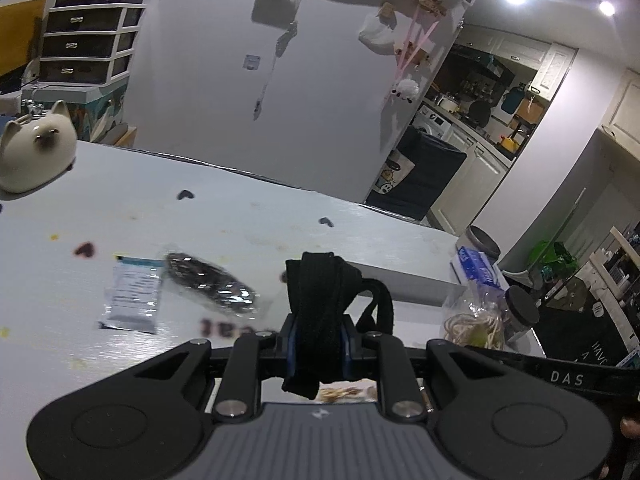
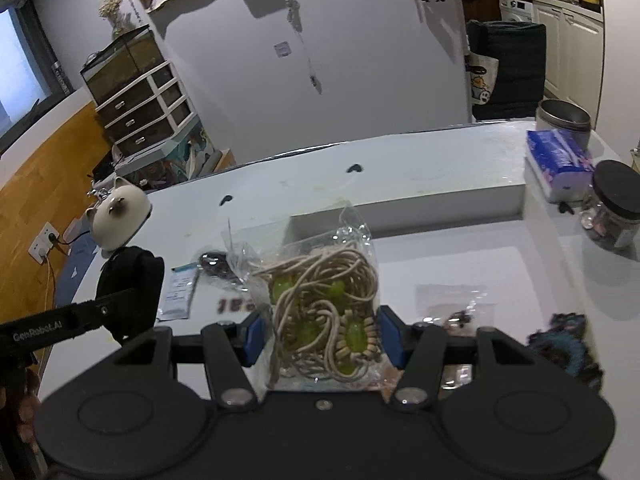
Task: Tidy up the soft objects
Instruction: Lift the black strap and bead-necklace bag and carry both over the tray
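My left gripper (image 1: pixel 319 338) is shut on a folded black fabric band (image 1: pixel 320 300) and holds it above the white table (image 1: pixel 120 184). The band also shows at the left of the right wrist view (image 2: pixel 134 284). My right gripper (image 2: pixel 320 334) is shut on a clear plastic bag of beige cord and green beads (image 2: pixel 320 312); the bag shows in the left wrist view (image 1: pixel 476 320) too. A dark item in a clear wrapper (image 1: pixel 210 284) and a white sachet (image 1: pixel 132 300) lie on the table. A dark blue knitted piece (image 2: pixel 568 352) lies in the white tray (image 2: pixel 440 200).
A cat-shaped ceramic jar (image 1: pixel 34 152) stands at the table's far left. A tissue pack (image 2: pixel 560 164), a metal tin (image 2: pixel 564 118) and a black-lidded glass jar (image 2: pixel 614 204) stand at the right. A small clear packet (image 2: pixel 452 308) lies in the tray. A white fridge (image 2: pixel 320 60) is behind.
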The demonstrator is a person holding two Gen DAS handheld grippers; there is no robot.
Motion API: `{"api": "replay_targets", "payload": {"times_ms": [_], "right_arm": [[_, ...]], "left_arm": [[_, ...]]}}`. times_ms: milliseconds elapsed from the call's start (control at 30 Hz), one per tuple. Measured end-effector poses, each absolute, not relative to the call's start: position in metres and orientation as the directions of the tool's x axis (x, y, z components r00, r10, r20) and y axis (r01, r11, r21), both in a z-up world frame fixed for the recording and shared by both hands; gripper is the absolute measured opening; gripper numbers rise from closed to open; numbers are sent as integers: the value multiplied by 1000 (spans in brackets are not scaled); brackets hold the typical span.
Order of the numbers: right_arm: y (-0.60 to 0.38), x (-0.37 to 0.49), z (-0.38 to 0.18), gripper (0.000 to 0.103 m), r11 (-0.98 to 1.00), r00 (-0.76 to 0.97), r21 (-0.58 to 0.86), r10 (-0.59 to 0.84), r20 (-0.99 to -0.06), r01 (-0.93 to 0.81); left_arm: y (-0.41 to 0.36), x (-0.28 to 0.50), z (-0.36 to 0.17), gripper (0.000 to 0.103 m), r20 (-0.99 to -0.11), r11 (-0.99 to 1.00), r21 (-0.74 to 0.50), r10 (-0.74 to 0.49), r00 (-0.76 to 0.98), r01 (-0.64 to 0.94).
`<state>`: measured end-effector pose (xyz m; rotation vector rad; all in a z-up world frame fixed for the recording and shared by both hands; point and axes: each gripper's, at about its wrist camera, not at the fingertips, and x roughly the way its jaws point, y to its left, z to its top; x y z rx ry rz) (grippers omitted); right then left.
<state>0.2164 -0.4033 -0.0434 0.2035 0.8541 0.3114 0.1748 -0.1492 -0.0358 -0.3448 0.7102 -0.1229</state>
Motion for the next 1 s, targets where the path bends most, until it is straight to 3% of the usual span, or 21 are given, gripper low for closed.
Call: {"api": "replay_targets", "payload": {"times_ms": [400, 700, 1000], "right_arm": [[-461, 245, -48, 58, 937, 615, 303, 342, -711, -172], [-469, 272, -62, 58, 935, 592, 324, 344, -729, -144], [-502, 311, -88, 58, 973, 584, 228, 209, -784, -43]], "left_arm": [[-209, 213, -42, 21, -629, 939, -344, -245, 738, 19], [-229, 255, -64, 22, -685, 955, -296, -236, 690, 33], [-230, 296, -98, 22, -743, 958, -286, -228, 629, 10]]}}
